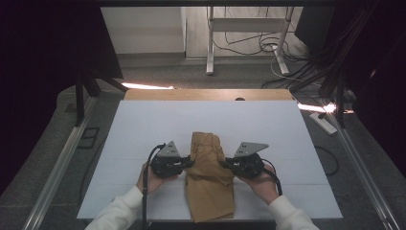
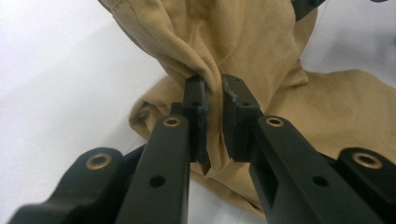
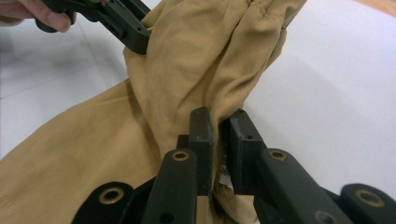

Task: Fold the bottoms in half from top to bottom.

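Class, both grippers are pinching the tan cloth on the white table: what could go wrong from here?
1. The left gripper pinches only a thin fold of the cloth; a pull might slip it free.
2. The right gripper also grips near an edge, so uneven lifting could skew the fold.
3. The cloth's near end hangs by the table edge and might slide off.

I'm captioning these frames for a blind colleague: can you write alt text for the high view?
Two hand-held grippers pinch a tan garment from both sides on a white table, the left gripper on its left edge and the right gripper on its right edge. The garment's far part is bunched up between them, and its near part lies flat toward the person's white sleeves.
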### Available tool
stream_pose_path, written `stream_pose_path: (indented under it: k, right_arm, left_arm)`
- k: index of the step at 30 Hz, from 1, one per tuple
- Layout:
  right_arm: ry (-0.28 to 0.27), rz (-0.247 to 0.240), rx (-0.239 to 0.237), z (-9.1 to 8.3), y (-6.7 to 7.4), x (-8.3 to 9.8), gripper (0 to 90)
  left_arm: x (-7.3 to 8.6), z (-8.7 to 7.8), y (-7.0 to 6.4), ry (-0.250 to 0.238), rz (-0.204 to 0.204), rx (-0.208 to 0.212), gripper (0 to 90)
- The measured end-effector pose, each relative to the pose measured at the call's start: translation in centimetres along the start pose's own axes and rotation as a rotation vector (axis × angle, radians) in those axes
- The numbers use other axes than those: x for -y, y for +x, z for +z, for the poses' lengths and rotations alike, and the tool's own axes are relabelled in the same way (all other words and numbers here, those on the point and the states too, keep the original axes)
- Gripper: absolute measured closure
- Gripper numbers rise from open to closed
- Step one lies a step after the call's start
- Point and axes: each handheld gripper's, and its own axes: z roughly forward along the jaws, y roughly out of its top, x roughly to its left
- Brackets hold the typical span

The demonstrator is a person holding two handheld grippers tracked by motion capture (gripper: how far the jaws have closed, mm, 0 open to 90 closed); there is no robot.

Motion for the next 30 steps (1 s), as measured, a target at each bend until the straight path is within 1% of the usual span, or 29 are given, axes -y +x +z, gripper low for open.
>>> stream_pose_path:
  k: [3,8,11,18,25,30]
  right_arm:
    - [0.005,0.001,-0.012,-0.1,0.5,0.4,81.5]
    - [0.035,-0.022,-0.022,0.0,1.6,1.3,81.4]
    - [0.050,-0.023,-0.029,0.1,2.0,1.8,81.4]
    - [0.065,-0.018,-0.042,-0.1,2.4,2.6,81.4]
    - [0.081,-0.023,-0.050,-0.1,2.6,3.0,81.4]
    - [0.087,-0.016,-0.056,0.0,2.6,3.2,81.4]
  left_arm:
    - [0.3,-0.1,-0.4,0.010,0.004,0.009,79.9]
    - [1.1,0.2,-0.8,0.042,0.005,0.030,79.7]
    - [1.3,0.2,-1.0,0.055,0.002,0.040,79.7]
    - [1.7,0.2,-1.2,0.073,0.001,0.052,79.4]
    - [1.9,0.4,-1.4,0.089,0.003,0.058,79.4]
    - [2.0,0.5,-1.5,0.094,0.000,0.059,79.2]
